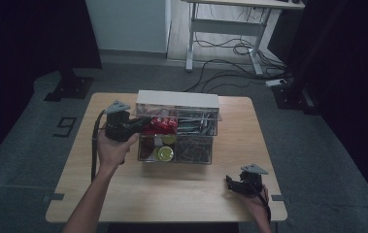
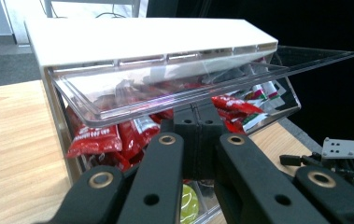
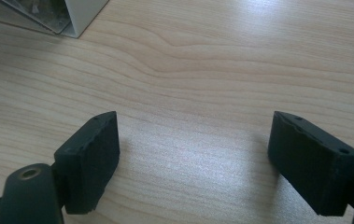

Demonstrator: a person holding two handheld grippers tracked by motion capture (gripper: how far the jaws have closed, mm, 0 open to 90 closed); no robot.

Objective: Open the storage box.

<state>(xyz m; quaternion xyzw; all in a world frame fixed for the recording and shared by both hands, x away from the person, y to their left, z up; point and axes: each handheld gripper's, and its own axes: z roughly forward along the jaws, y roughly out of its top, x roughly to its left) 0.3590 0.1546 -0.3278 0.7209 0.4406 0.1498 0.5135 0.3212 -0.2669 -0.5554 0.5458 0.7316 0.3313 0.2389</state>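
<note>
A clear drawer box with a white top (image 1: 177, 99) stands at the middle of the wooden table (image 1: 172, 194). Its upper left bin is tilted open and holds red packets (image 1: 161, 124). My left gripper (image 1: 142, 122) reaches into that bin from the left. In the left gripper view its jaws (image 2: 195, 126) stand pressed together under the bin's clear front flap (image 2: 188, 88), right among the red packets (image 2: 93, 137); I see nothing between the pads. My right gripper (image 1: 232, 183) rests near the table's front right corner, open (image 3: 193, 140), with bare wood between its fingers.
The lower left bin holds a yellow-green round thing (image 1: 163, 153). The right bins hold dark metal pieces (image 1: 196, 124). A corner of the box (image 3: 79, 18) lies far ahead of the right gripper. A desk frame and cables (image 1: 230, 48) are on the floor behind the table.
</note>
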